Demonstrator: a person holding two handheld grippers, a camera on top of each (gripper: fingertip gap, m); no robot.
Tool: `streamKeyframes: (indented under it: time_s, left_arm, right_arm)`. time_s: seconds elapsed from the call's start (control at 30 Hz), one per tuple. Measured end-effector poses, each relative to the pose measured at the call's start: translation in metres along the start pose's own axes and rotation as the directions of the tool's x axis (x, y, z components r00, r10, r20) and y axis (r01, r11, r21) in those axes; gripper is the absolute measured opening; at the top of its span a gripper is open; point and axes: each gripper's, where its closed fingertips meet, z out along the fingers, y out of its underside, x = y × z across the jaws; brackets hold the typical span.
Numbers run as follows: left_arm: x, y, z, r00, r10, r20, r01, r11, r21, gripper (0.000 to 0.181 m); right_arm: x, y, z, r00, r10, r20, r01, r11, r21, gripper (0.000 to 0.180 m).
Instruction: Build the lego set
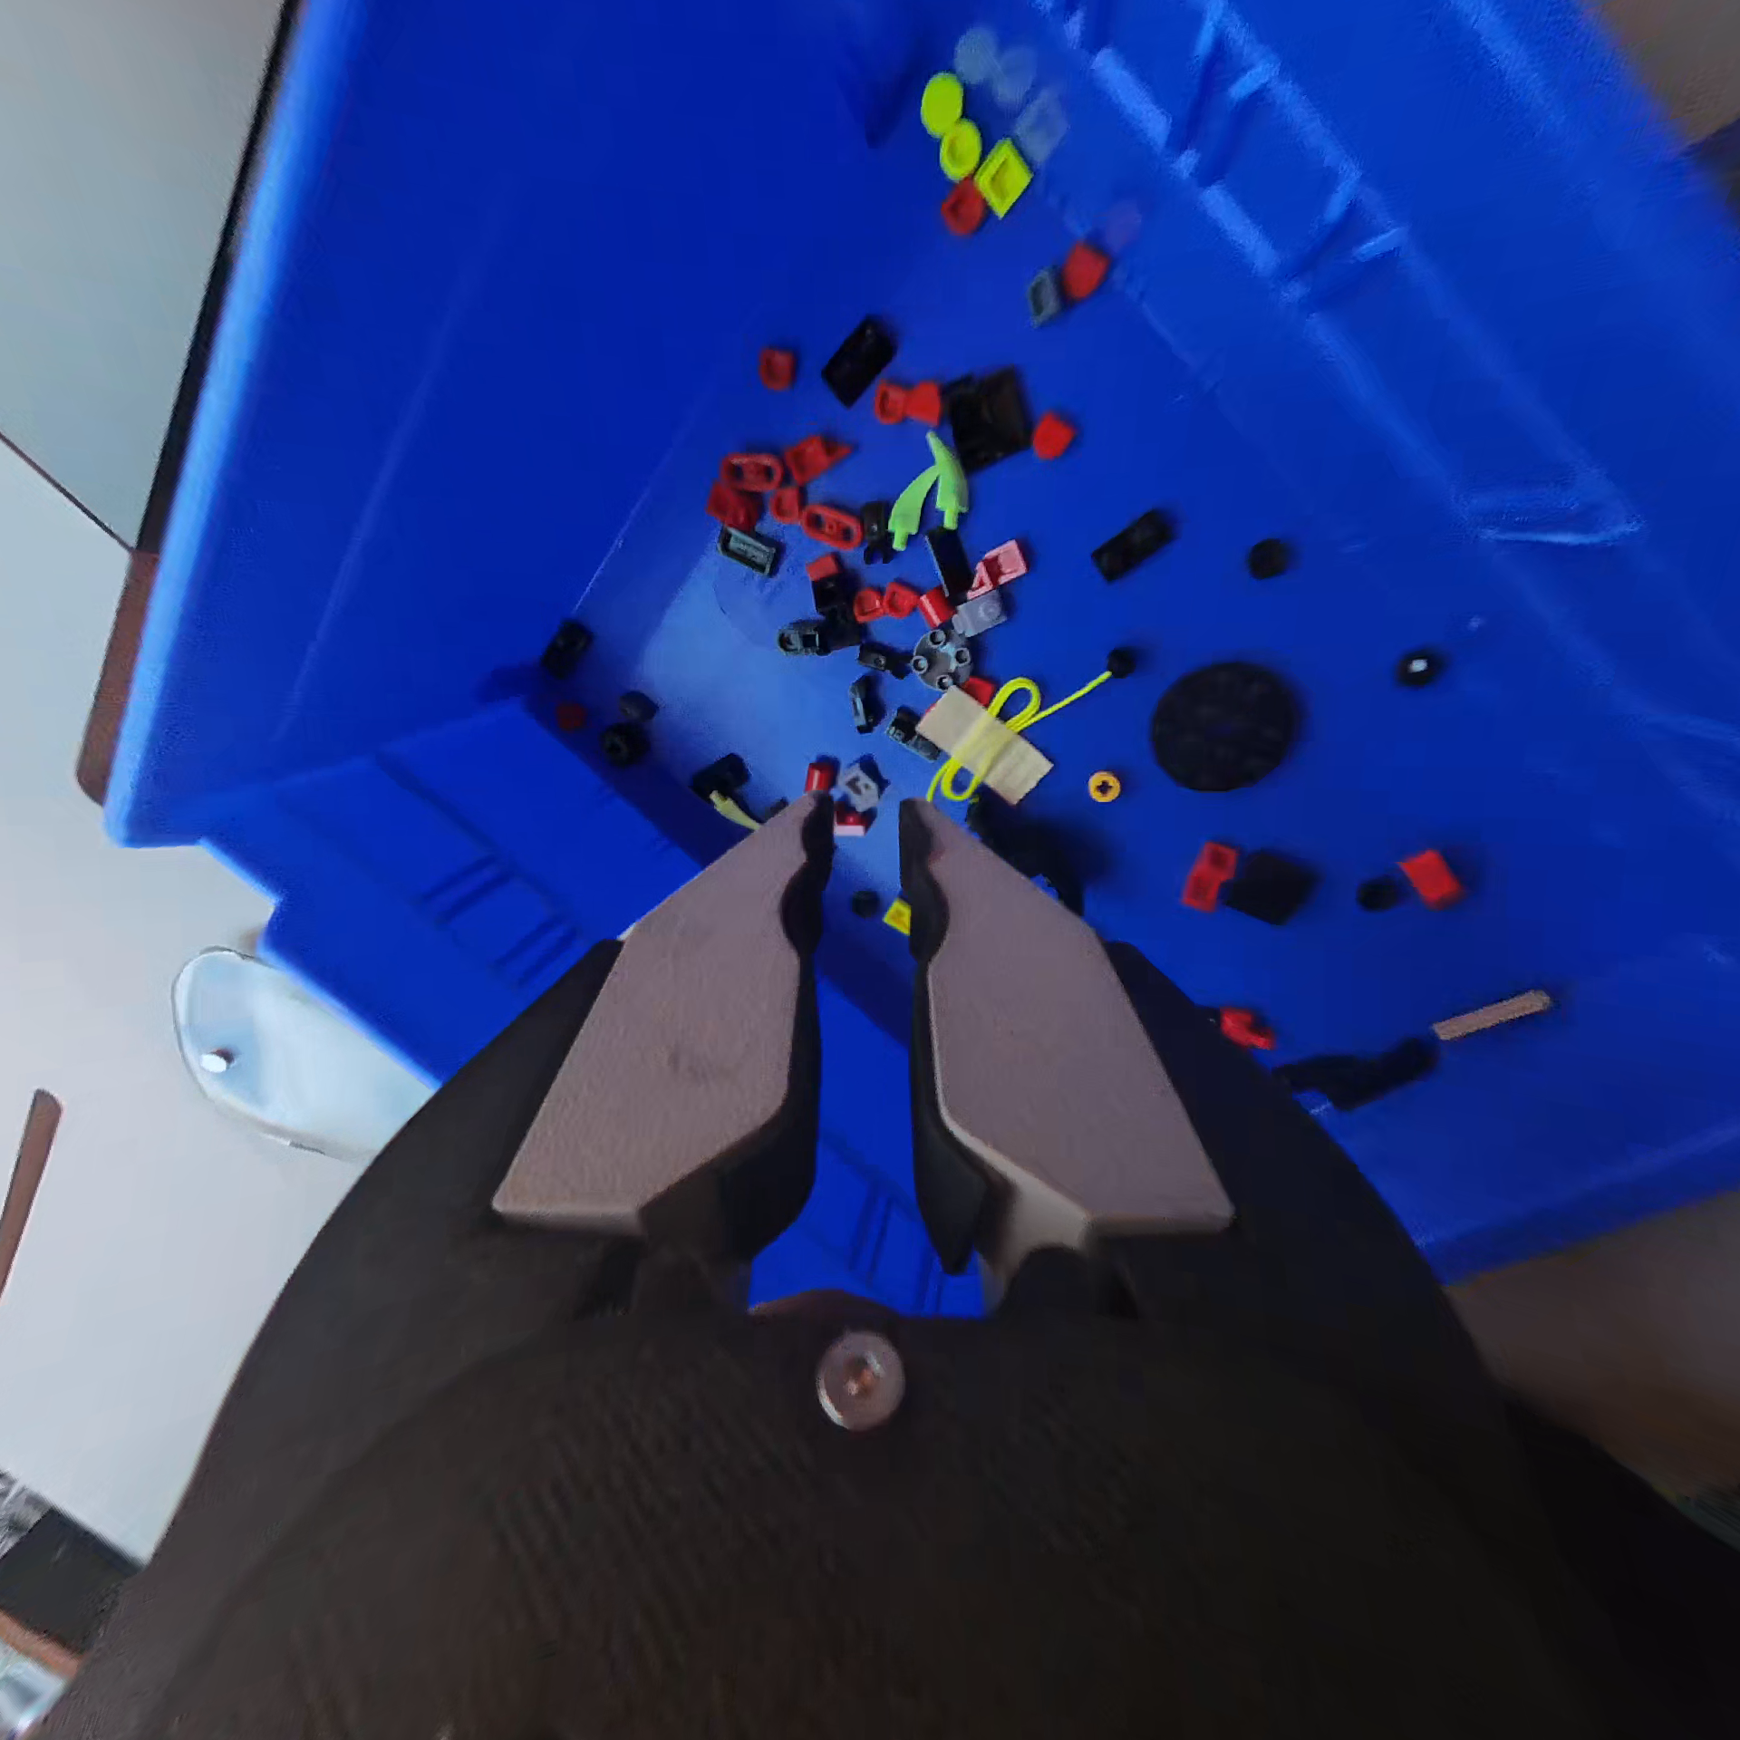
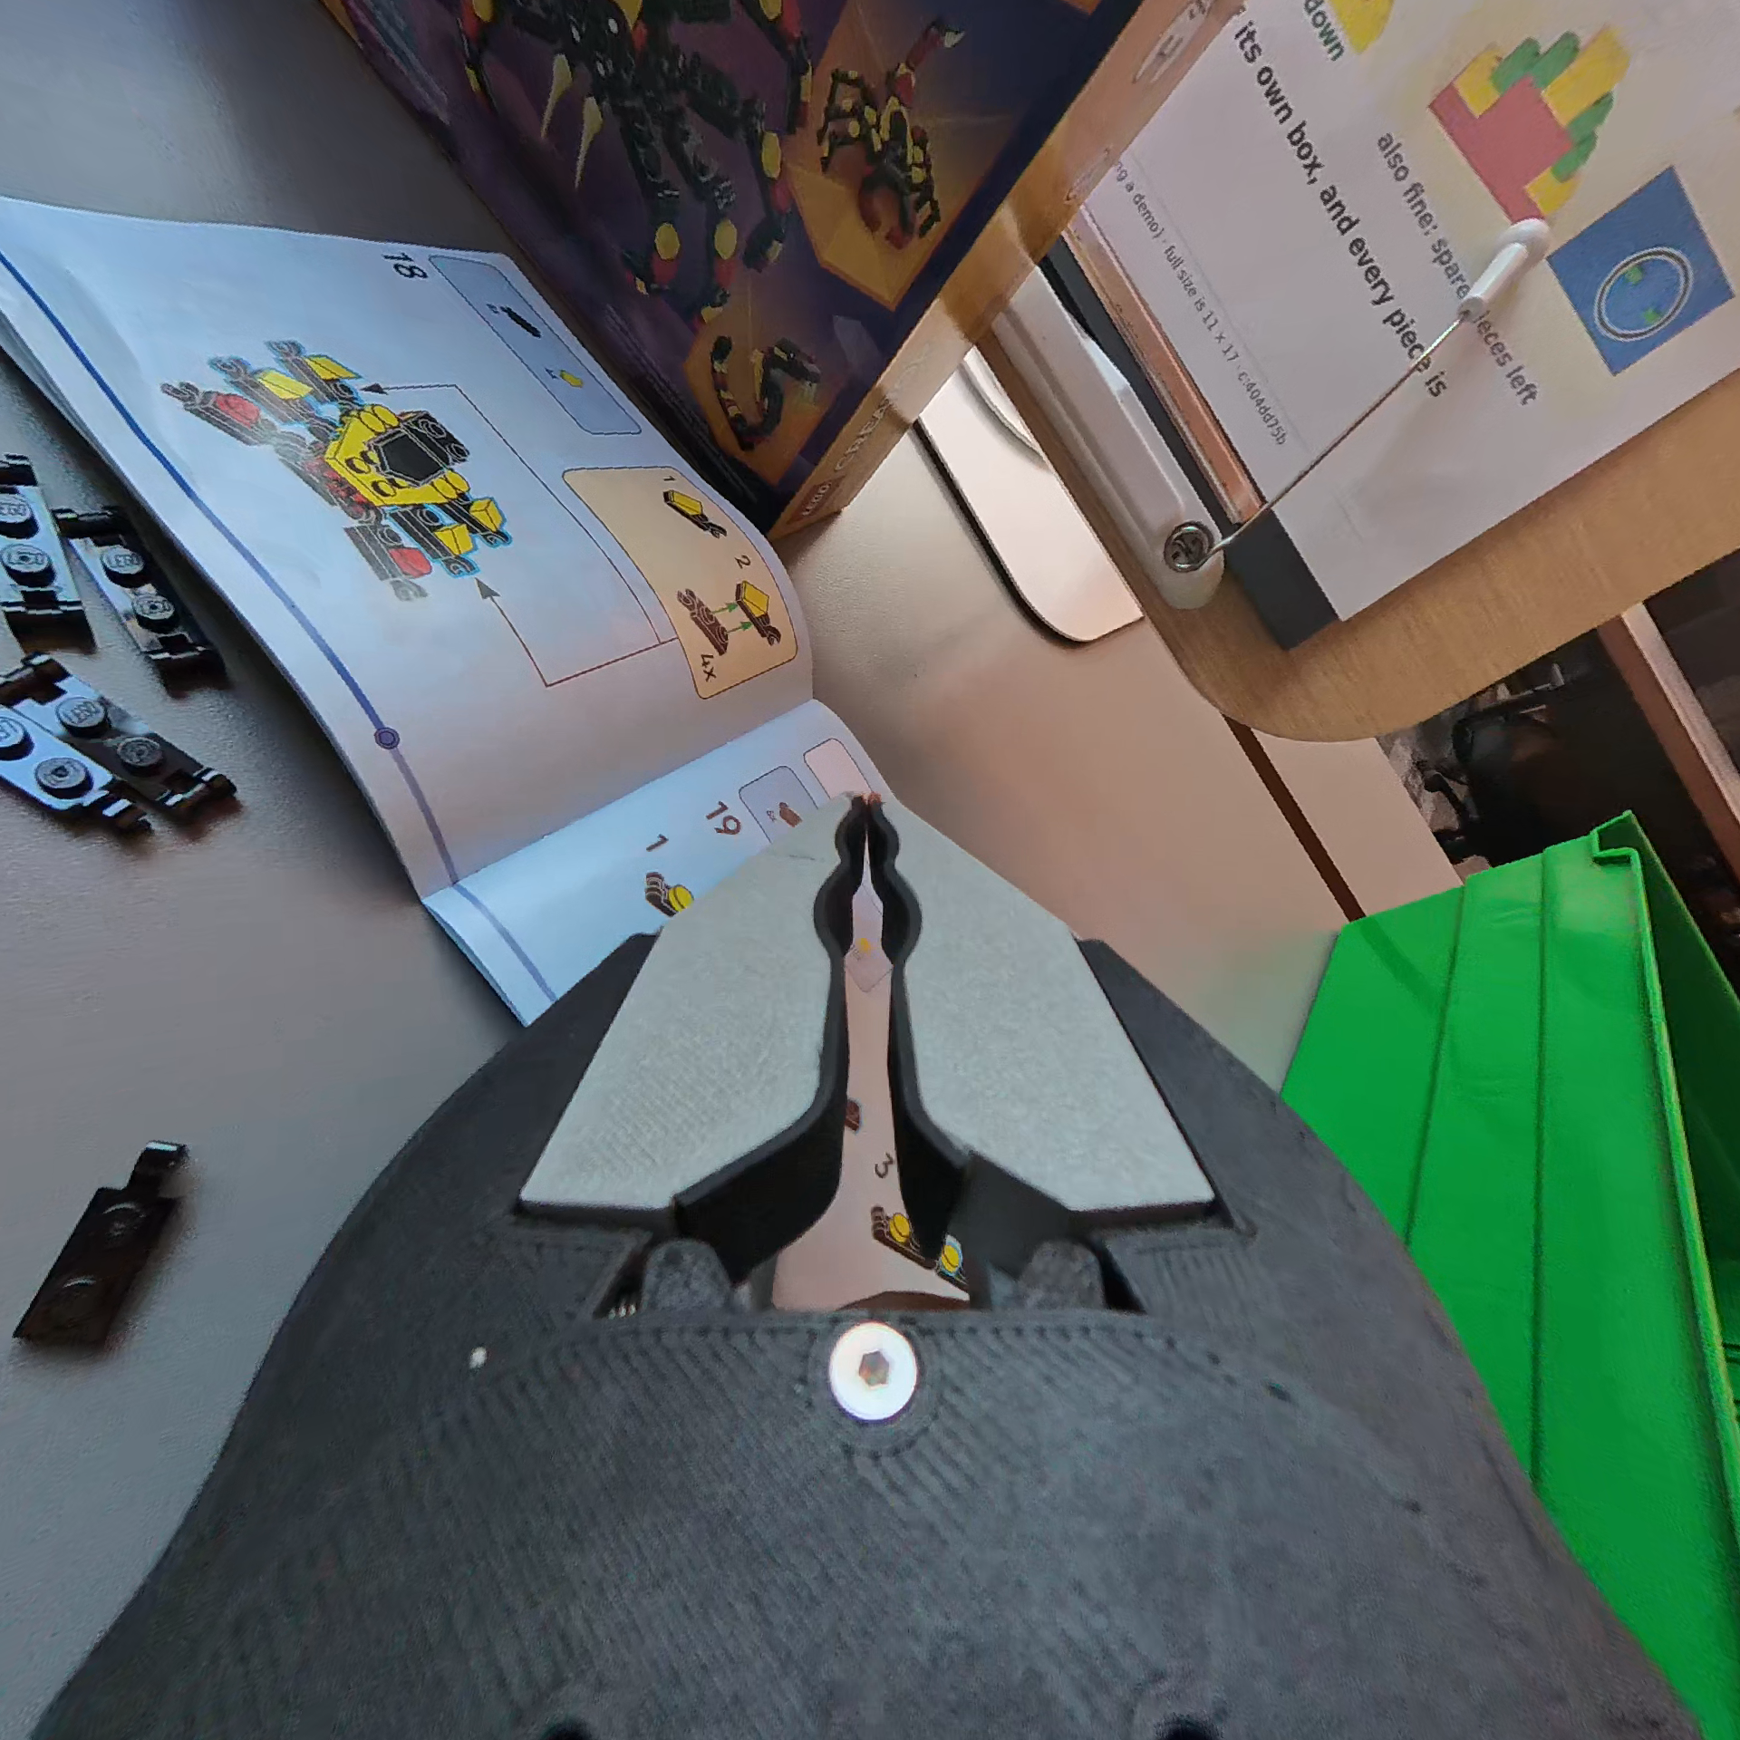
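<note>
While the left gripper (image 1: 864, 812) hangs narrowly parted over a blue plastic bin (image 1: 471, 377) of small loose bricks, the right gripper (image 2: 866, 803) — tips pressed together, holding nothing visible — hovers over an open instruction booklet (image 2: 527, 603).

Printed writing stands on the instruction booklet (image 2: 395, 527) and poster (image 2: 1365, 282).

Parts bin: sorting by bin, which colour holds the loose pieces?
Blue parts bin; left wrist view.

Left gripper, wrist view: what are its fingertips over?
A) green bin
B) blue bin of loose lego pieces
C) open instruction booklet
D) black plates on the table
B: the left gripper, jaws open, points down into the blue bin, its tips just above the scattered red and black lego pieces.
</note>
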Motion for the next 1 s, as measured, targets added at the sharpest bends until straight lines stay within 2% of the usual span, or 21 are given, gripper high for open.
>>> streamKeyframes:
  time_s: [0.1,0.27,0.37,0.5,0.57,0.63,0.77,0.9,1.0]
  left_arm:
    - [-0.005,0.003,0.017,1.0,0.005,0.022,-0.004,0.998,-0.067,0.014]
    - [-0.002,-0.03,0.024,1.0,-0.025,-0.018,0.025,0.999,0.043,0.018]
    - [0.003,-0.036,0.03,0.999,-0.029,-0.037,0.03,0.999,0.043,0.019]
    - [0.01,-0.031,0.048,0.998,0.006,-0.061,-0.007,1.0,-0.025,0.018]
    - [0.01,-0.013,0.055,0.997,0.018,-0.076,-0.026,0.994,-0.103,0.0]
    - [0.001,0.003,0.054,0.999,0.009,-0.051,-0.016,0.989,-0.148,0.004]
    - [-0.008,-0.015,0.04,0.994,-0.088,-0.067,0.086,0.996,-0.03,0.014]
    - [-0.002,-0.064,0.03,0.994,-0.102,-0.046,0.107,0.984,0.145,0.004]
    - [0.009,-0.072,0.041,0.996,-0.073,-0.043,0.077,0.989,0.127,0.012]
  right_arm:
    - [0.0,0.0,-0.001,1.0,0.005,0.003,-0.005,1.0,0.004,0.0]
    - [-0.002,-0.001,-0.001,1.0,-0.005,0.019,0.005,1.0,0.01,0.0]
    - [-0.003,-0.002,-0.002,1.0,-0.004,0.026,0.003,1.0,0.019,0.0]
    - [-0.004,-0.003,-0.003,0.999,0.0,0.034,-0.001,1.0,0.028,0.0]
    - [-0.004,-0.003,-0.003,0.999,-0.001,0.037,0.0,1.0,0.029,0.0]
    - [-0.005,-0.003,-0.003,0.999,-0.003,0.04,0.002,1.0,0.029,0.0]
    - [-0.006,-0.003,-0.002,0.999,-0.009,0.047,0.008,1.0,0.027,0.0]
    - [-0.007,-0.002,-0.001,0.999,-0.02,0.046,0.019,1.0,0.016,0.0]
    - [-0.007,-0.002,-0.001,0.999,-0.026,0.042,0.025,1.0,0.018,0.0]
